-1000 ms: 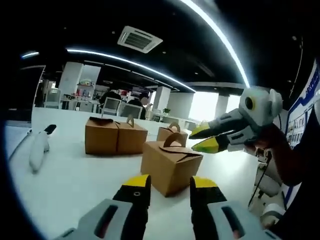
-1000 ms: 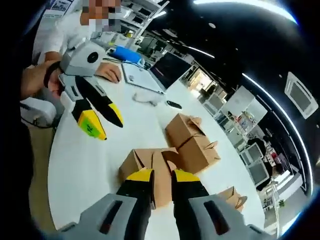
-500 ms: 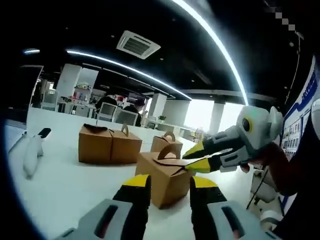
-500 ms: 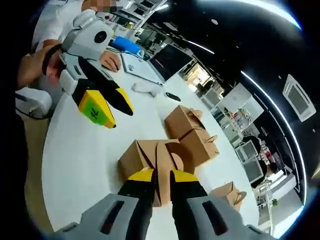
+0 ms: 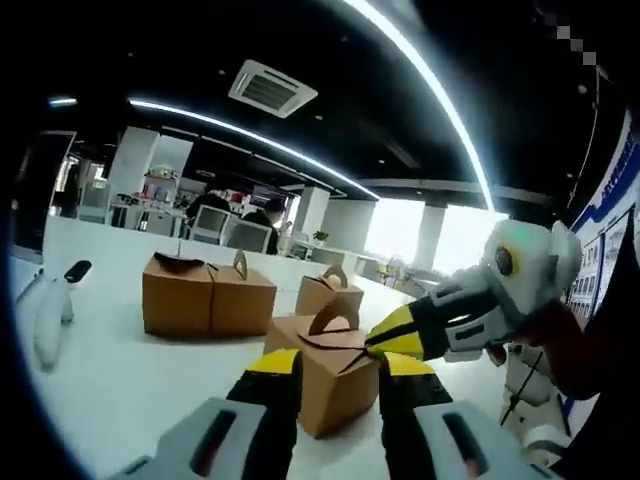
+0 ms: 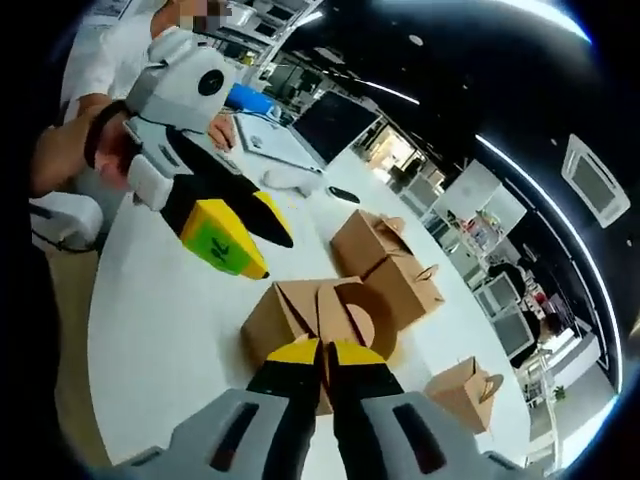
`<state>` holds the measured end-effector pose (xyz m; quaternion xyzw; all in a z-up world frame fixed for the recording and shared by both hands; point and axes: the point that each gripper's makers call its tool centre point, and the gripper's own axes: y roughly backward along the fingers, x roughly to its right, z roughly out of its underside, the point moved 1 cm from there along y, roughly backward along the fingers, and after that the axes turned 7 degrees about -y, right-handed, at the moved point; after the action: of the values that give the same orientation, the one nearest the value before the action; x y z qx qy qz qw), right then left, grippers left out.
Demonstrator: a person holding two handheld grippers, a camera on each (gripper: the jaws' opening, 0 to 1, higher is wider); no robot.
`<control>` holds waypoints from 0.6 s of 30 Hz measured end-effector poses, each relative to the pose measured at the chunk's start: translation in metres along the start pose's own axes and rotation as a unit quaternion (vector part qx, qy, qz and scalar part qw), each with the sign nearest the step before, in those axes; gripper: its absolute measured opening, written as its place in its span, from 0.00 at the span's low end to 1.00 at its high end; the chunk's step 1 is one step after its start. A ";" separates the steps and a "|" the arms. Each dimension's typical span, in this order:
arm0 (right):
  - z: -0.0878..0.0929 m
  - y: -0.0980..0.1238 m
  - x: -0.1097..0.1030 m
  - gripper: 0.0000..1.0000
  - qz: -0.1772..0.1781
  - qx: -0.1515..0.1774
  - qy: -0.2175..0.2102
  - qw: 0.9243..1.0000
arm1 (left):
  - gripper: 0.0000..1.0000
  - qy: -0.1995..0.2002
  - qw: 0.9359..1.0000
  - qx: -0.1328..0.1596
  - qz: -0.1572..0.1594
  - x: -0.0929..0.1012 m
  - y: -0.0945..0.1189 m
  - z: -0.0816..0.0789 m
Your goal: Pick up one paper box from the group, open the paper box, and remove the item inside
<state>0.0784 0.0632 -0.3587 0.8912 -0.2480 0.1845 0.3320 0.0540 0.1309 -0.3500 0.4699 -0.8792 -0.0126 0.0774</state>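
Since the right gripper (image 6: 325, 352) has its jaws pinched nearly shut at the near paper box (image 5: 325, 372), seemingly on its top flap, a hard pull could tear the flap or drag the box across the white table (image 5: 130, 375). The left gripper (image 5: 338, 365) sits parted, empty, just short of the box.

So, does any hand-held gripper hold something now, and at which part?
The right hand-held gripper seems shut on the nearest paper box at its top; the left hand-held gripper holds nothing.
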 end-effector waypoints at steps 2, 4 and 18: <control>0.000 0.001 0.000 0.04 0.004 0.007 0.004 1.000 | 0.33 -0.024 1.000 -0.008 -0.008 -0.006 -0.005 -0.003; 0.000 0.001 0.000 0.04 0.007 0.012 0.008 1.000 | 0.32 -0.042 0.999 -0.010 -0.015 -0.010 -0.009 -0.009; 0.002 0.001 0.005 0.03 0.021 0.039 -0.053 0.998 | 0.32 -0.076 0.993 -0.087 0.021 -0.012 -0.038 0.011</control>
<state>0.0821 0.0597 -0.3576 0.9065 -0.2767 0.1537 0.2795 0.0909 0.1192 -0.3656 0.4404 -0.8879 -0.1226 0.0511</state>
